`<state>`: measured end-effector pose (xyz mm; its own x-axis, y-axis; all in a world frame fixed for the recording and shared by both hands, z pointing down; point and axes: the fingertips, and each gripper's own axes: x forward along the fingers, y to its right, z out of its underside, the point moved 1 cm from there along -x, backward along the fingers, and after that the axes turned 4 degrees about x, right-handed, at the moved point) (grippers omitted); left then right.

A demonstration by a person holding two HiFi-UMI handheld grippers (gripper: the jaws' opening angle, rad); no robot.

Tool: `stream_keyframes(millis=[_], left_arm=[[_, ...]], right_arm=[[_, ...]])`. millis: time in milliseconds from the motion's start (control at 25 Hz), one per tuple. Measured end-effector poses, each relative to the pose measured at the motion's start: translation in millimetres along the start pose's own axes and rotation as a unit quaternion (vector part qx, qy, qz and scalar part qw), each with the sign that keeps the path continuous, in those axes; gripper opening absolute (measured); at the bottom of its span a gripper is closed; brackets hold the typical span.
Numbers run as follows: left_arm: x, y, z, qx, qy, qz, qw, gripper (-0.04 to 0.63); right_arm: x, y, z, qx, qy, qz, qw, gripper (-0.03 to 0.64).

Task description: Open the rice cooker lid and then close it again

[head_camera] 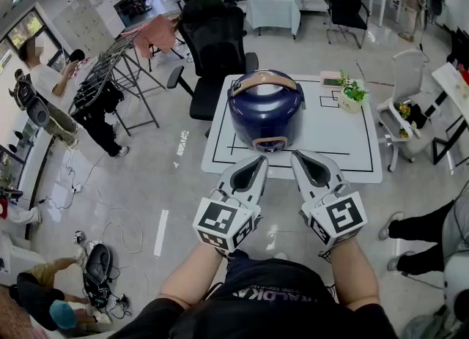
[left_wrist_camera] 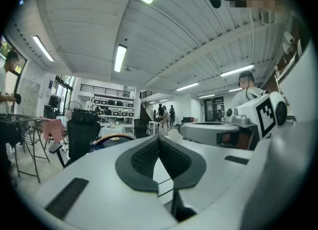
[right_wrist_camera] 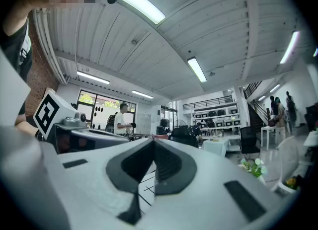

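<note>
White-topped and marked with black lines, the table (head_camera: 352,147) is seen in a busy open room, with a black office chair (head_camera: 216,45) beyond it and a small potted plant (head_camera: 352,92) ahead of the right gripper (head_camera: 299,157) and off to its outer side. The rice cooker (head_camera: 265,110) is placed just ahead of both gripper tips, near the table edge closest to them and slightly more in line with the left gripper (head_camera: 257,159).

Both grippers are held level and side by side, short of the cooker and not touching it. In each gripper view the dark ribbed pads are pressed together with nothing between them, so both are closed and empty.

The lid is seen fully down. No contact with the cooker is shown, so the opening is judged not to have been started, though a finished open-and-close cycle cannot be ruled out from this moment alone.

The cooker is a rounded, glossy, dark blue body. A tan carrying handle (head_camera: 264,81) is folded across the far side of its lid, and a tan latch piece (head_camera: 270,142) is set at the front, facing the grippers.
</note>
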<state>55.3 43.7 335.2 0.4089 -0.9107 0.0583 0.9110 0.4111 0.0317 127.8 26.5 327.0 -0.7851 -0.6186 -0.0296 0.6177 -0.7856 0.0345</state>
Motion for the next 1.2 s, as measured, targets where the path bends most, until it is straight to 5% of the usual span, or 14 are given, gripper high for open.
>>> stream_keyframes(millis=[640,720,800,880,1200], left_arm=[[-5,-30,4,-0.022,0.008,-0.033,0.9992,0.005],[-3,-37,5,-0.023,0.009,-0.032,0.9992,0.051],[1,-44,7,-0.019,0.006,-0.027,0.9994,0.192],[6,-52,8,-0.010,0.002,-0.023,0.9997,0.282],[24,-96,4,-0.001,0.003,0.010,0.9999,0.304]], right_arm=[[20,-4,1,0.010,0.008,-0.033,0.999,0.025],[28,-5,2,0.001,0.007,-0.039,0.999,0.105],[36,-4,1,-0.033,0.004,-0.029,0.999,0.213],[45,-2,0,-0.085,-0.003,-0.009,0.996,0.242],[88,12,-2,-0.156,-0.026,0.039,0.987,0.244]])
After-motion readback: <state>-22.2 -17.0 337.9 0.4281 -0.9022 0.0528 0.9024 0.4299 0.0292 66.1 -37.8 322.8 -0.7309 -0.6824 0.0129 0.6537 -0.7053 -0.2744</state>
